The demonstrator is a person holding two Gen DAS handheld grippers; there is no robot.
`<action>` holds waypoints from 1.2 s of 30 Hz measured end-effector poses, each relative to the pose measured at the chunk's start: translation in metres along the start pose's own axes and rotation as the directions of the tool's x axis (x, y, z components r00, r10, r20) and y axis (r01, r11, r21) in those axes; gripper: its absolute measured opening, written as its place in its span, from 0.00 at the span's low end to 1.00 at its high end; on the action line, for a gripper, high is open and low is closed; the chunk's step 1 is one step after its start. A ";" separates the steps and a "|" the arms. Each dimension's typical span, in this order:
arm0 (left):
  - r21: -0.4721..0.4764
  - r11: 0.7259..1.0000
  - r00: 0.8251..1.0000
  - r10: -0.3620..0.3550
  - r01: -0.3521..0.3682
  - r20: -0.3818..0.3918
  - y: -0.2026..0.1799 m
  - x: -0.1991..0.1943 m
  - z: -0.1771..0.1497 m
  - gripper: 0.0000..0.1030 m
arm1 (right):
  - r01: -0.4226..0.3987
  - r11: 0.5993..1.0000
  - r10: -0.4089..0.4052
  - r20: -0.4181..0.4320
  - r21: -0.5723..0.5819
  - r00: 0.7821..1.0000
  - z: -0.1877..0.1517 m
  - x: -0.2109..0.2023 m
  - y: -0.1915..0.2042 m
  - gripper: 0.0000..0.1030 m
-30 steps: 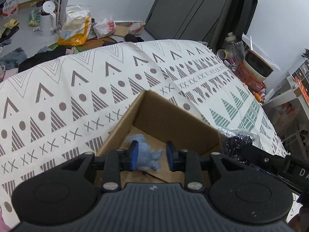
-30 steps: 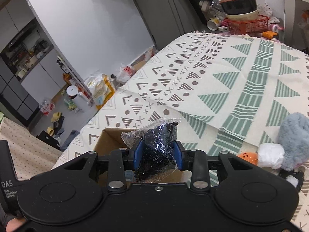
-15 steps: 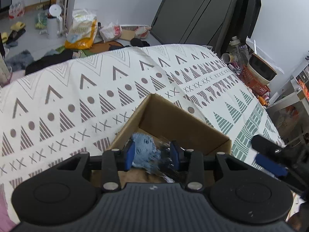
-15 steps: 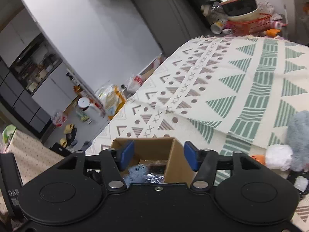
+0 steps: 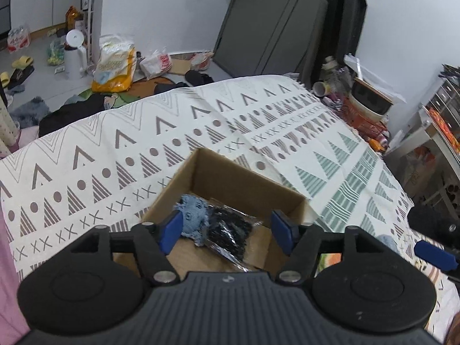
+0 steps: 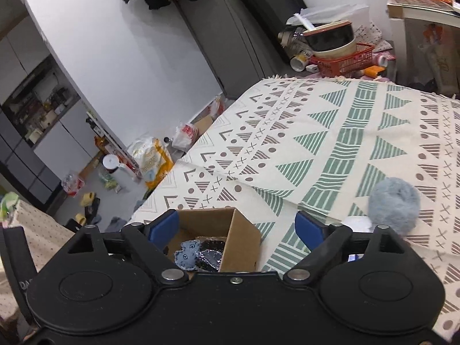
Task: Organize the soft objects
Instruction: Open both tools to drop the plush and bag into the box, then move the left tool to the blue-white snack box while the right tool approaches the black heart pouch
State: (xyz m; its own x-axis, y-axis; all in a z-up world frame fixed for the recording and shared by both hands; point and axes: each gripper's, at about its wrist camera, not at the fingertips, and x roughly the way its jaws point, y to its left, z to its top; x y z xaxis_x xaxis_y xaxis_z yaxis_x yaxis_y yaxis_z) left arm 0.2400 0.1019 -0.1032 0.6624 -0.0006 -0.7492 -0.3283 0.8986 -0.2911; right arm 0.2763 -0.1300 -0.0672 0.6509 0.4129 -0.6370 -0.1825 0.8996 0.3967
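Both grippers, left [image 5: 227, 231] and right [image 6: 237, 231], are held wide open and empty over the cardboard box [image 5: 244, 181], where blue cloth [image 5: 192, 215] and black packet [image 5: 230, 230] lie; the grey plush [image 6: 394, 205] is seen right of the right gripper, the nearer one

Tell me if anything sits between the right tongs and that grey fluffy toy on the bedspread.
Nothing visible does. The right tongs are open and empty, the grey fluffy toy lies just off to their right on the bedspread, and only a white soft item rests against it.
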 end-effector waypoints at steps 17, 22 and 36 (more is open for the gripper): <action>0.149 0.989 1.000 -0.010 0.012 -0.014 -0.069 -0.065 -0.036 0.81 | 0.051 0.999 -0.051 0.001 0.007 0.999 -0.009 -0.073 -0.046 1.00; 0.184 0.983 1.000 0.006 -0.004 -0.007 -0.086 -0.076 -0.044 0.82 | 0.048 0.998 -0.048 0.009 0.037 0.999 -0.018 -0.087 -0.067 1.00; 0.228 0.974 0.999 0.010 -0.001 -0.039 -0.129 -0.072 -0.069 0.82 | 0.060 0.989 -0.058 -0.022 0.137 0.998 -0.035 -0.100 -0.115 1.00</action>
State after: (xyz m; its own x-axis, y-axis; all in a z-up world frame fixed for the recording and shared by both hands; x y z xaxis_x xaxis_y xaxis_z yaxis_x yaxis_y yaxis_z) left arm 0.1881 -0.0445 -0.0531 0.6323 -0.0086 -0.7747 -0.1667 0.9750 -0.1469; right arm 0.2062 -0.2702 -0.0725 0.6436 0.3635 -0.6736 -0.0405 0.8950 0.4442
